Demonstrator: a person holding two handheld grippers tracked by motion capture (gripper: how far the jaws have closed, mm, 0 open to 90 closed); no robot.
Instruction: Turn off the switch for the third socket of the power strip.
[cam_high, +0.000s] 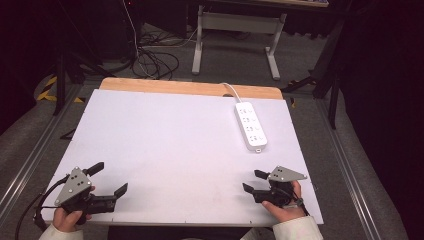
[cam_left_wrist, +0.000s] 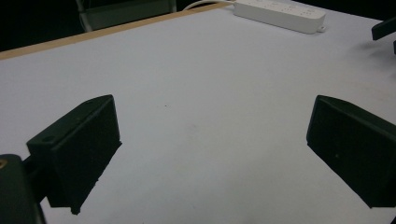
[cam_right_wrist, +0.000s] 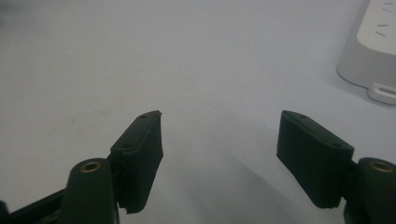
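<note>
Resting: both claws sit low at the near edge of the white surface (cam_high: 165, 145), one in each hand, nothing held.
Left claw (cam_high: 111, 179): jaws wide apart and empty; in its own view (cam_left_wrist: 210, 154) bare surface lies between them.
Right claw (cam_high: 254, 181): jaws apart and empty; in its own view (cam_right_wrist: 219, 154) they frame bare surface, with the strip's near end just off to the upper right.
Strip: a white power strip (cam_high: 250, 126) lies flat on the far right part of the surface, lengthwise away from the person, its cord (cam_high: 230, 90) running off the back edge; also seen at (cam_left_wrist: 280, 14) and (cam_right_wrist: 369, 60).
Nearest claw: the right one, near the strip's end but apart from it.
Step in hand: likely a reach for the strip, not yet begun.
Doing it well: bring the right claw forward with jaws kept spread, straddle the strip across its narrow width near the end, close squarely on the two long sides.
Care: the smooth casing may slip or pivot; the cord may drag, so a low lift suits it.
Left claw's part: free to steady the other end if the strip swings.
</note>
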